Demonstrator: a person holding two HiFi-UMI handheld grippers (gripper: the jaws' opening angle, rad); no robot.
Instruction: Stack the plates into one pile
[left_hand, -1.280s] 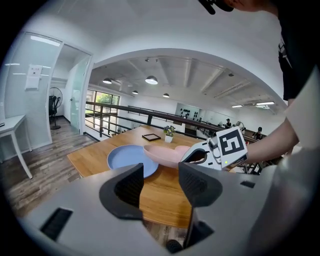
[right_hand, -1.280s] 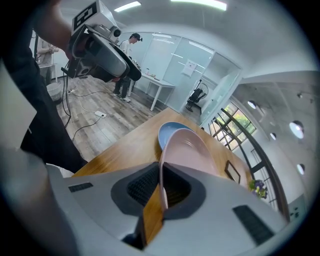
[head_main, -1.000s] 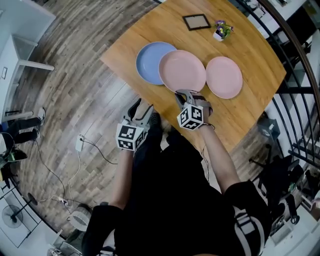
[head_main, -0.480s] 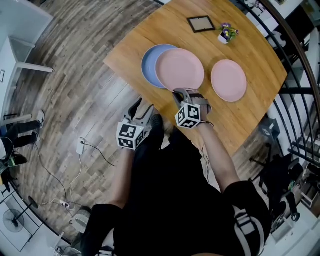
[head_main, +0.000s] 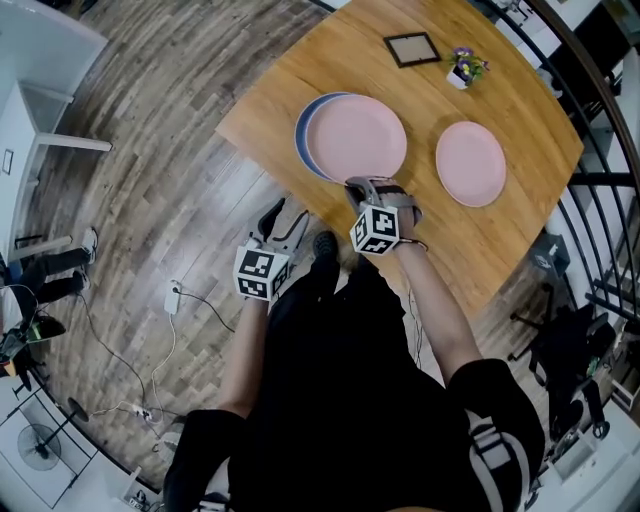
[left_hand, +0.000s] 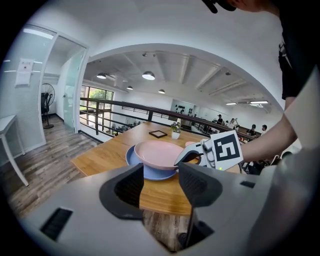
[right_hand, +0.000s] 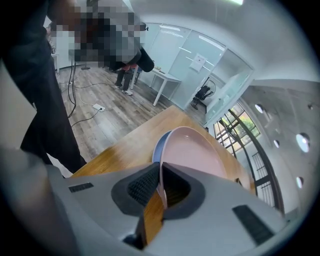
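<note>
Pink over blue, nearly stacked: clamping right hand-held gripper (head_main: 362, 186) on near rim of pink plate (head_main: 355, 138), above blue plate (left_hand: 157, 173), upper centre of head view, on tabletop (head_main: 300, 70); contact unclear. Holding left hand-held gripper (left_hand: 160, 182) open, empty, lower left. Judging one stacking almost finished. Left to add: second pink plate (head_main: 470, 163), upper right, well apart.
</note>
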